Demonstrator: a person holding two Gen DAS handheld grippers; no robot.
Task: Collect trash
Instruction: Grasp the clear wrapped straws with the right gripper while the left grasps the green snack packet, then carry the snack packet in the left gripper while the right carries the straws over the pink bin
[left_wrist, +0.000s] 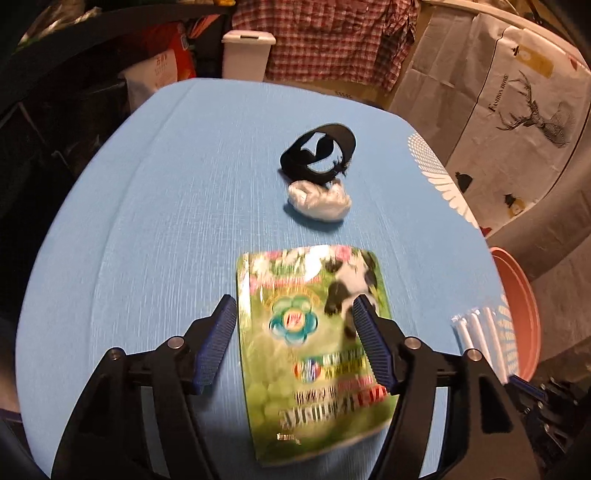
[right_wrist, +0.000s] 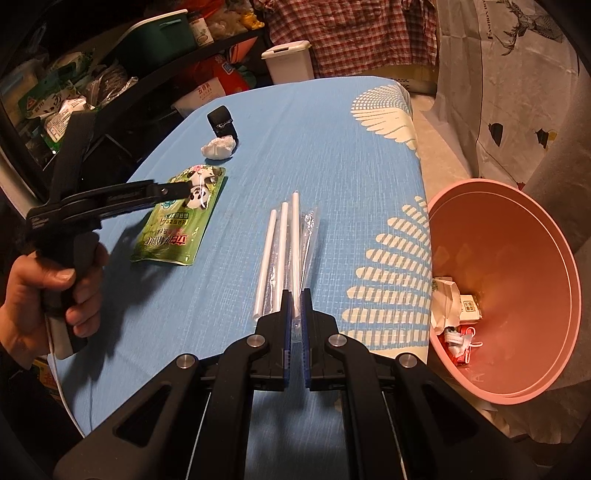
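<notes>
three straws (right_wrist: 282, 251) pinched in right hand-held gripper (right_wrist: 295, 295).

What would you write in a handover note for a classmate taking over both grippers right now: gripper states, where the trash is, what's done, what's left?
Left gripper: open, over the green pouch, nothing held.
Right gripper: shut on the near end of a wrapped straw; the straws lie on the blue table.
White wad and black strap sit at the far end of the table.
Done: pink bin, beside the table's right edge, already holds some trash.
Left: bin the straws, pouch, wad and strap.
</notes>
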